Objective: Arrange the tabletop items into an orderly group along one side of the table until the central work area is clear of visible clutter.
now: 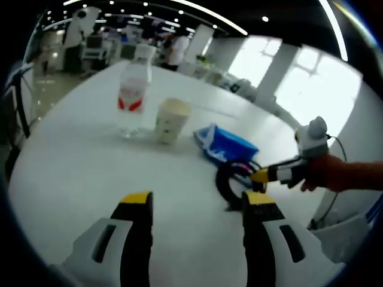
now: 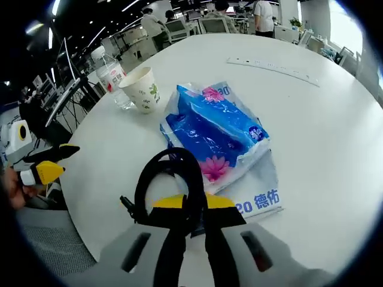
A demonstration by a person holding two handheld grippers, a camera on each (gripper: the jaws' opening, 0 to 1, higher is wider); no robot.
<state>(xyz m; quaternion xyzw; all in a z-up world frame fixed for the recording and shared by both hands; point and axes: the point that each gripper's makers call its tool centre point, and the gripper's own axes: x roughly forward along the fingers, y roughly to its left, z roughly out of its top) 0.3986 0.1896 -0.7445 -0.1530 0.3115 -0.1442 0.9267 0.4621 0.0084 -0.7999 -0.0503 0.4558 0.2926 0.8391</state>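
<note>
A coiled black cable [image 2: 163, 171] lies on the white table [image 2: 311, 137] against a blue tissue pack [image 2: 216, 128]. My right gripper [image 2: 194, 203] is shut on the near side of the coil. From the left gripper view, that right gripper [image 1: 262, 175] comes in from the right, held by a hand, with its tip at the cable [image 1: 226, 182] beside the tissue pack [image 1: 224, 143]. My left gripper [image 1: 197, 200] hovers open over bare table, nothing between its fingers. A paper cup [image 1: 170, 119] and a water bottle [image 1: 134, 89] stand together farther back.
A pale ruler strip [image 2: 272, 63] lies at the table's far side. The cup [image 2: 140, 88] and bottle [image 2: 111, 75] stand near the table's rim. The left gripper [image 2: 45, 167] sits off the table edge. Desks, monitors and people fill the room behind.
</note>
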